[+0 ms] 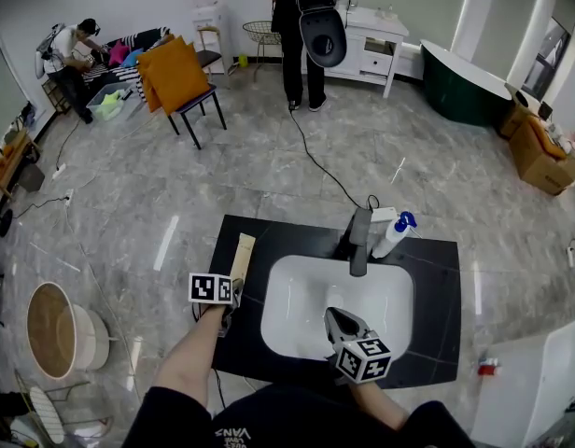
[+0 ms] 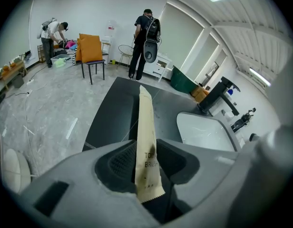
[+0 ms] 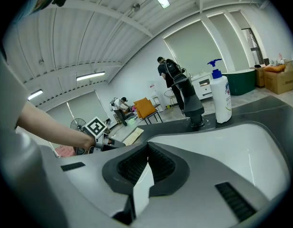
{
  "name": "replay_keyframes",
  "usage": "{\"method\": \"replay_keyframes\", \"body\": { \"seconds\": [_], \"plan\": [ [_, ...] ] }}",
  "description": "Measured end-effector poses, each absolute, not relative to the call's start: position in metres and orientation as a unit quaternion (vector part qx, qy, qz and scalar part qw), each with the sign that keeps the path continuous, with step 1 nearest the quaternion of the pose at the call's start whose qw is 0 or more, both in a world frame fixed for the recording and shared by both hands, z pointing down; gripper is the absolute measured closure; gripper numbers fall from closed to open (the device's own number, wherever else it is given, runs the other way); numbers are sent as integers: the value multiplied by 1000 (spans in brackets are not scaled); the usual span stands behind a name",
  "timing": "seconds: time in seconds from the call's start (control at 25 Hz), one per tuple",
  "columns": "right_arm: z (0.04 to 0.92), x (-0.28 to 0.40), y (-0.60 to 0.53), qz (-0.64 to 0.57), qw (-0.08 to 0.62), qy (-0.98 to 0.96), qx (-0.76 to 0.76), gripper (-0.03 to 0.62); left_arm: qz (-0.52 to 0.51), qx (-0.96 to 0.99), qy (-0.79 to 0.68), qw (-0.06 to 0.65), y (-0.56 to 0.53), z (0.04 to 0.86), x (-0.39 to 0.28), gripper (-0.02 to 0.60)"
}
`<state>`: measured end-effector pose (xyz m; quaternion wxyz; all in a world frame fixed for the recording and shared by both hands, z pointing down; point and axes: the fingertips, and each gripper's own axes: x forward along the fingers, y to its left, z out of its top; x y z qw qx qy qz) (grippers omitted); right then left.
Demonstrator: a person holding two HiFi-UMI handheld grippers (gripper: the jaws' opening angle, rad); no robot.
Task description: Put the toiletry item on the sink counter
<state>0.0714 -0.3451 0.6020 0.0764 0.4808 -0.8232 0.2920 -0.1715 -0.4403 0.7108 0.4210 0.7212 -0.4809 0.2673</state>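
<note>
The left gripper (image 2: 145, 158) stands released, its pads apart with the toothbrush packet (image 2: 145, 122) between them. Only that view shows the gap. From overhead the packet lies flat on the black counter (image 1: 437, 287), left of the basin (image 1: 297, 297). The right gripper (image 3: 147, 145), seen in its own view, is clenched on nothing.

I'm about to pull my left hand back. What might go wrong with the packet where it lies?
The toothbrush packet lies close to the black counter's left edge, its near end between the left hand-held gripper's open jaws. Backing out crookedly may snag it and drag it off. A nudge the other way might slide it into the basin.
</note>
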Motion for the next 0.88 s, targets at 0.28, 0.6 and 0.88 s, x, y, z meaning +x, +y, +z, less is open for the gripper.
{"method": "replay_keyframes", "body": {
  "seconds": [0.28,0.6,0.88],
  "plan": [
    [602,72,-341,291,77,-823,481,594,273,724,-501,387,-443,708,-173,329],
    [599,68,-339,289,77,-828,475,594,243,740,-527,341,-443,684,-187,372],
    [593,49,-332,281,81,-841,455,594,209,759,-553,272,-427,649,-201,571]
  ]
}}
